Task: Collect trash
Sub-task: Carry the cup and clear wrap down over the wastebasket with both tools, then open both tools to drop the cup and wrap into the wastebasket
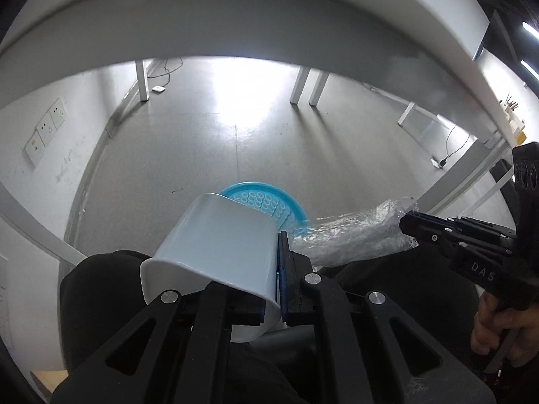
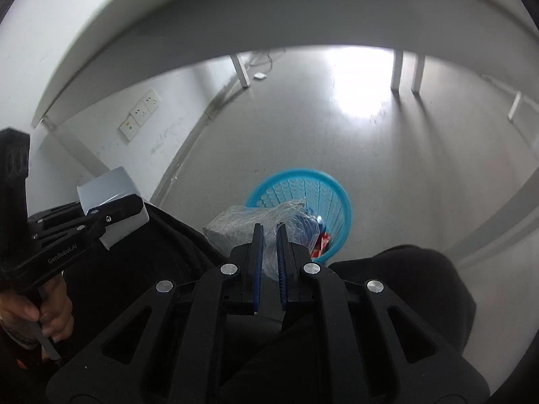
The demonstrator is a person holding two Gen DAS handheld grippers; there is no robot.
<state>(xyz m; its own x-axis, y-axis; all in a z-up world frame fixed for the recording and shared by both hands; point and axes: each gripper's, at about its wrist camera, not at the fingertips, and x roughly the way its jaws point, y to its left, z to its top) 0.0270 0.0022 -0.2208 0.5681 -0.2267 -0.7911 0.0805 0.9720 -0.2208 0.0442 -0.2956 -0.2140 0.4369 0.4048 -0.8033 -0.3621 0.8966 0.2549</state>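
Office or lab: white desks [image 1: 235, 27] above the claw, bare grey floor [image 1: 209, 155] ahead, wall sockets [image 1: 47, 128] to its left, cables [image 1: 453, 148] trailing under desks.

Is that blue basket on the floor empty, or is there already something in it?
Not empty. In the right wrist view, something red and something blue lie inside the blue basket, low against its wall, partly hidden by the clear plastic wrap held above.
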